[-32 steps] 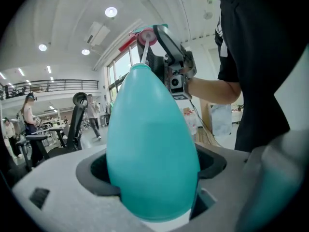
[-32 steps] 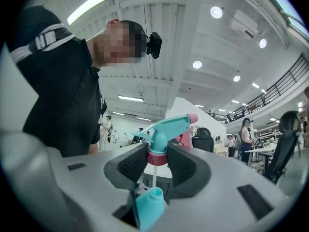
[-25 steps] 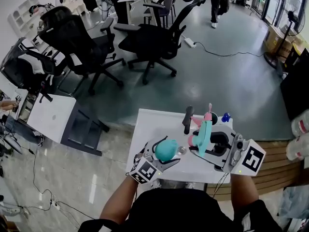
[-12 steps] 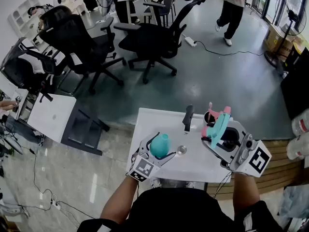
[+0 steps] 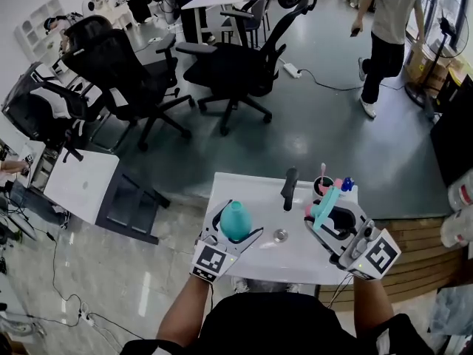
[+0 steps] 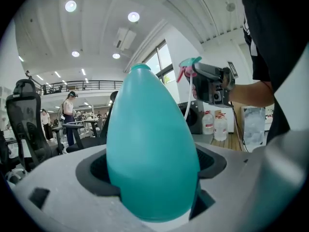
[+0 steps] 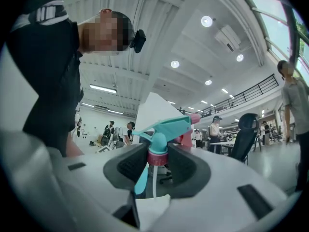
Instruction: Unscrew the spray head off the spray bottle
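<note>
Left gripper (image 5: 233,234) clamps teal bottle (image 5: 236,217), spray head (image 5: 324,205) off.

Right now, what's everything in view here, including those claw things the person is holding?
spray bottle: one, teal, in the left claw, head off
spray head: one, teal with pink collar, in the right claw
table: one, white, under both claws
handle-like object: one, black, far side of the table
office chairs: several, black, on the floor beyond
passer-by: one, dark trousers, far right of the floor
left claw: one, grey, shut on the spray bottle
right claw: one, grey, shut on the spray head
</note>
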`<move>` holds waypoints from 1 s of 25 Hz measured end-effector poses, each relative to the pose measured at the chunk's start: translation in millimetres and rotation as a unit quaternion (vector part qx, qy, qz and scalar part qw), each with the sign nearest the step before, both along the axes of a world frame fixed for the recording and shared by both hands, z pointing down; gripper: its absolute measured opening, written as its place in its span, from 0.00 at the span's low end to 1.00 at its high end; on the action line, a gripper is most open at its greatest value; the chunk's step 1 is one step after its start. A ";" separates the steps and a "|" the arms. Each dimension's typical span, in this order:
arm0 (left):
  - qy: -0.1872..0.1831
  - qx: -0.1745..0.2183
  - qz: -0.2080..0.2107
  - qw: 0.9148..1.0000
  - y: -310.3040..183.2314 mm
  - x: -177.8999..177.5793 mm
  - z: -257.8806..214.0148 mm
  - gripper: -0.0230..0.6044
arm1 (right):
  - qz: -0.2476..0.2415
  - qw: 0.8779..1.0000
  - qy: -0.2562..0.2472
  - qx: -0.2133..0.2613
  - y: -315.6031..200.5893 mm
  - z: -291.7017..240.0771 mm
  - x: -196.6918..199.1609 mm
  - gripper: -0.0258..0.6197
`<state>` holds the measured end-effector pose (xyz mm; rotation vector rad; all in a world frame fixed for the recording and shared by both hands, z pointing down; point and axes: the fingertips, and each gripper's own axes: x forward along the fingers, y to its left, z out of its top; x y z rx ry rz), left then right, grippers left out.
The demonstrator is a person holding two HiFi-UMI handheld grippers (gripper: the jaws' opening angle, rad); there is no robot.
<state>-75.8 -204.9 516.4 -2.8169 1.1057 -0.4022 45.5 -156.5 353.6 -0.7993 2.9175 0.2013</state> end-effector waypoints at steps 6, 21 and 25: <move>0.010 0.019 -0.018 1.000 -4.6 -4.4 -15.0 0.76 | 0.048 0.998 -0.012 -0.026 -9.9 28.9 9.3 0.25; 0.049 0.039 -0.053 0.997 -4.7 -6.7 -28.3 0.76 | 0.241 0.963 0.073 -0.095 -22.7 116.2 59.7 0.25; 0.066 0.026 -0.059 0.996 -1.1 2.5 -32.8 0.76 | 0.297 0.946 0.084 -0.101 -23.9 120.5 74.7 0.25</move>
